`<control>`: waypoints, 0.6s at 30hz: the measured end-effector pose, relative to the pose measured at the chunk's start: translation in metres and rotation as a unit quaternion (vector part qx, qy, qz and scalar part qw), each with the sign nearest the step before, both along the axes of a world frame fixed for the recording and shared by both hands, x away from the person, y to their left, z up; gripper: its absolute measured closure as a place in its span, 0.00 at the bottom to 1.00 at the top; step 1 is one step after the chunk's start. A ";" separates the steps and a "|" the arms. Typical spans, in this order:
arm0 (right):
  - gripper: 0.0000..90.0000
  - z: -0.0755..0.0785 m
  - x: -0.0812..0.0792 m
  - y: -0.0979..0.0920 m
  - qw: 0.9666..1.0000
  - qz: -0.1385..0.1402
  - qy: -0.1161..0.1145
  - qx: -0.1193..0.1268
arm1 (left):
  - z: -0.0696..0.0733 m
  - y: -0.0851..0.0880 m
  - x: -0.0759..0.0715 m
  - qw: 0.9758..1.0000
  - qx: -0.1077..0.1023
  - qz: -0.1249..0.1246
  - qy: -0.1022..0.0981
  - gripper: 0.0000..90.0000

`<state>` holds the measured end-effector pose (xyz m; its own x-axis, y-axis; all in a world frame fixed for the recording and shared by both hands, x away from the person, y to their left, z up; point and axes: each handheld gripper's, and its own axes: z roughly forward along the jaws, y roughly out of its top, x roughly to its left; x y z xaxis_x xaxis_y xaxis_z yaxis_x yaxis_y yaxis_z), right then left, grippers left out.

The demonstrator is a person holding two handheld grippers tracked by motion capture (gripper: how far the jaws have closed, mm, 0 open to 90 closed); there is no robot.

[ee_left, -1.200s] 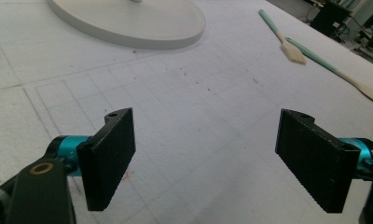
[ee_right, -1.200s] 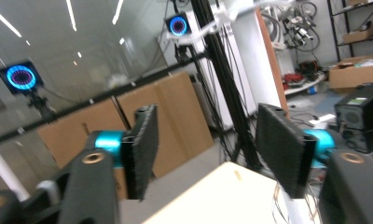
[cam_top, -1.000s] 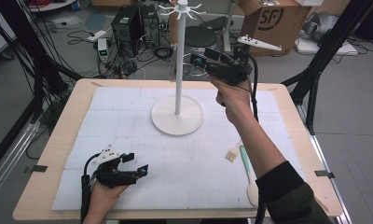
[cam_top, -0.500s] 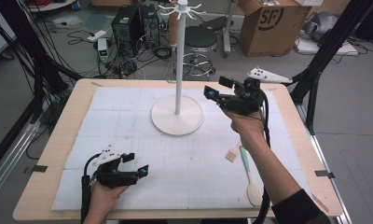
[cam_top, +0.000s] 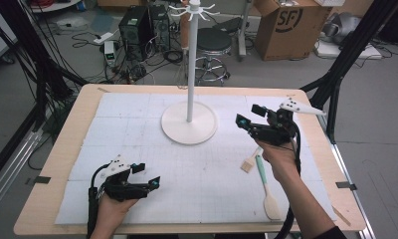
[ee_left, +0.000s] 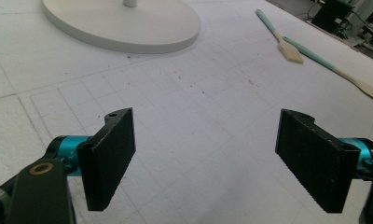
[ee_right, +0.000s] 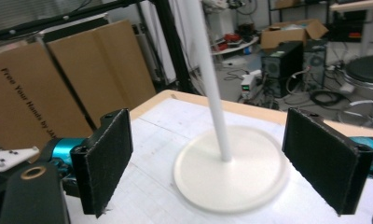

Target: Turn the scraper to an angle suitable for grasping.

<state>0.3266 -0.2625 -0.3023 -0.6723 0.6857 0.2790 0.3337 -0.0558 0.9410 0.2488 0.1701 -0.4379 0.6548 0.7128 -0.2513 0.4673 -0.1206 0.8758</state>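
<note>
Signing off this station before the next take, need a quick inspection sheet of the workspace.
Surface: wooden table covered by a white gridded mat; small dark specks on the mat in the left gripper view.
Job's things: white hook stand upright mid-table, hooks bare; teal-handled brush and teal-handled wooden spatula flat on the mat, side by side.
Clutter: nothing seen on the table.
Grippers: left gripper open, low over the mat near the front edge; right gripper open, raised, aimed at the stand.
Cables: a black cable trails from each gripper; tangled leads on the floor.
Surroundings: computer towers, stool, cardboard box.
</note>
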 end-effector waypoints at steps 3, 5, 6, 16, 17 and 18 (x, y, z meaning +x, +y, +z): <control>0.19 -0.012 -0.006 -0.015 1.000 -0.004 0.017 0.004 | 0.000 0.000 0.000 1.000 0.000 0.001 0.001 0.23; 0.25 -0.019 -0.009 -0.024 1.000 -0.008 0.025 0.004 | 0.000 -0.001 0.000 1.000 0.000 0.002 0.000 0.23; 0.27 -0.022 -0.011 -0.027 0.999 -0.015 0.029 0.006 | 0.000 -0.001 0.000 1.000 0.001 0.003 0.000 0.23; 0.47 -0.046 -0.033 -0.053 0.999 -0.034 0.032 -0.002 | 0.000 -0.005 0.000 1.000 0.007 0.002 -0.004 0.23; 0.50 -0.048 -0.034 -0.056 0.999 -0.035 0.032 -0.002 | 0.000 -0.006 0.001 1.000 0.009 -0.001 -0.004 0.23; 0.52 -0.050 -0.036 -0.057 0.999 -0.038 0.036 -0.003 | 0.000 -0.007 0.000 1.000 0.009 0.000 -0.003 0.23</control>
<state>0.2908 -0.3197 -0.3526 -0.5961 0.7362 0.3205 0.3960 -0.0777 0.9150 0.2493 0.1633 -0.4376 0.6565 0.7173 -0.2336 0.4617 -0.1372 0.8764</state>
